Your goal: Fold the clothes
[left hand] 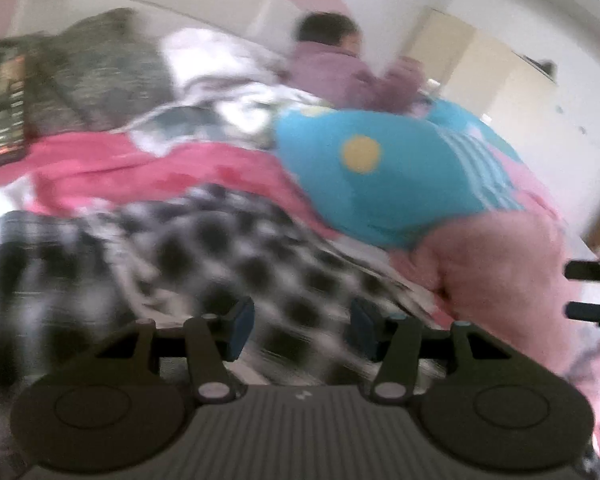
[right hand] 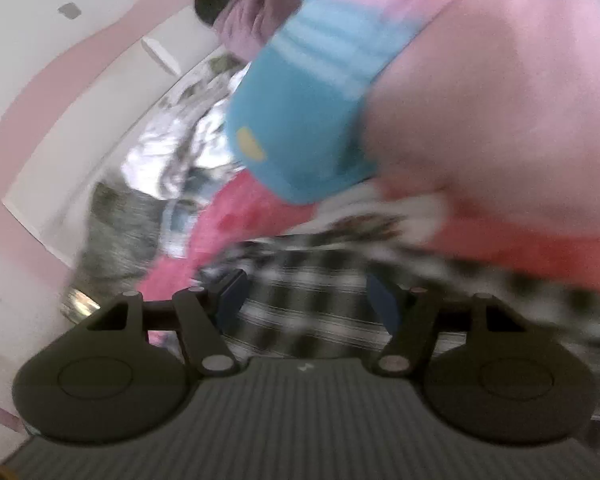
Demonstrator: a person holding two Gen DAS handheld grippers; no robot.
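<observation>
A pink garment with a turquoise panel and a yellow dot [left hand: 360,168] lies bunched on a pile of clothes, ahead and to the right in the left wrist view. My left gripper [left hand: 302,330] is open over a black-and-white checked cloth [left hand: 204,248], with nothing between its pads. At the right edge of that view, the right gripper [left hand: 586,291] shows its two dark fingers apart beside the pink fabric. In the right wrist view, my right gripper [right hand: 308,300] is open and empty above the checked cloth [right hand: 320,292]. The pink and turquoise garment [right hand: 480,100] fills the upper right. Both views are blurred.
A bright pink cloth [left hand: 140,168] lies between the checked cloth and rumpled white and grey bedding [left hand: 228,100]. A grey patterned pillow [left hand: 100,68] sits at the back left. A person in a purple top [left hand: 328,68] is behind the pile. White walls and a cream door stand beyond.
</observation>
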